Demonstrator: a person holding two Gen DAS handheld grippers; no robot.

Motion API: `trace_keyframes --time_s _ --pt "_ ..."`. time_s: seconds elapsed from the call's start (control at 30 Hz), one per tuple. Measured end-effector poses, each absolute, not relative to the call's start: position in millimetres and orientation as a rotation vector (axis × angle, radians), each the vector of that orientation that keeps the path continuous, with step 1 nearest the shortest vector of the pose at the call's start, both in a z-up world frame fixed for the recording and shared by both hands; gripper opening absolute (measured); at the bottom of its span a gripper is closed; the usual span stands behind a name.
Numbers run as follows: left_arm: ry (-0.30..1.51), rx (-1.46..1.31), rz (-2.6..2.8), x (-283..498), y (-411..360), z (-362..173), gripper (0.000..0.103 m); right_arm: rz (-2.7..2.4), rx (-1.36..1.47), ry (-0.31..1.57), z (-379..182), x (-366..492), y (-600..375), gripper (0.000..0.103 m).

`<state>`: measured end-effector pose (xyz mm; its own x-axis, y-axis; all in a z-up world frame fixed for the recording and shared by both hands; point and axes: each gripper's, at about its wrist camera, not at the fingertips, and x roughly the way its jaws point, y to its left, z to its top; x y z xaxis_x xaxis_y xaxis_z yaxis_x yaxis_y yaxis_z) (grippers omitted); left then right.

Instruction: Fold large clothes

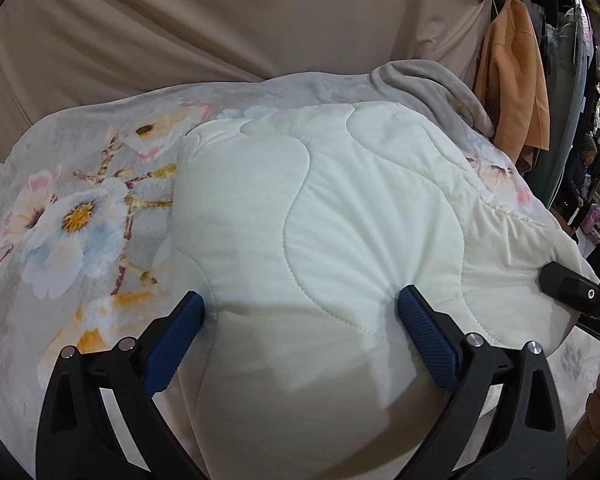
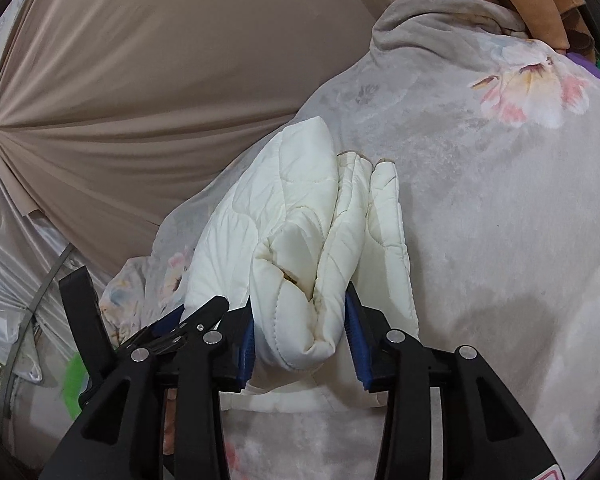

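A white quilted garment (image 1: 324,216) lies folded on a floral blanket (image 1: 72,216). My left gripper (image 1: 302,304) is open, its blue pads pressing down on the garment's near edge with padded fabric bulging between them. In the right wrist view my right gripper (image 2: 300,320) is shut on the bunched folded end of the white garment (image 2: 300,240), several layers squeezed between the blue pads. The left gripper's black frame (image 2: 180,320) shows at the left of that view. The right gripper's black body (image 1: 572,288) shows at the right edge of the left wrist view.
A beige curtain (image 1: 220,24) hangs behind the bed. A grey fleece cloth (image 1: 432,84) lies at the blanket's far edge. An orange garment (image 1: 512,80) hangs at the right, with racks of clothes beyond. Silvery fabric (image 2: 12,220) is at the left.
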<state>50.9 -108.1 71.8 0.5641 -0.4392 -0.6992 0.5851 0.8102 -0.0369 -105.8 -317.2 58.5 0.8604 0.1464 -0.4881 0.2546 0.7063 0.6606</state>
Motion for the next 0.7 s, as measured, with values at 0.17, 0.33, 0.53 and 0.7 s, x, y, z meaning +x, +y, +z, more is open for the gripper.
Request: trace_keyframes --time_s 0.17,0.33,0.53,0.7 --pt "0.761 0.210 -0.610 50.1 -108.9 71.0 0.095 -0.130 0.830 0.508 64.2 -119.4 -326.4 0.042" --pt "0.762 0.207 -0.606 50.2 -109.3 70.6 0.095 -0.260 0.698 0.424 108.6 -129.1 -324.7 0.041" --pt "0.765 0.210 -0.599 50.5 -108.7 69.8 0.096 -0.222 0.390 0.387 173.0 -67.4 -289.1 0.038" --pt "0.764 0.171 -0.611 54.3 -95.6 84.6 0.095 -0.193 0.254 0.527 167.5 23.3 -282.4 0.031"
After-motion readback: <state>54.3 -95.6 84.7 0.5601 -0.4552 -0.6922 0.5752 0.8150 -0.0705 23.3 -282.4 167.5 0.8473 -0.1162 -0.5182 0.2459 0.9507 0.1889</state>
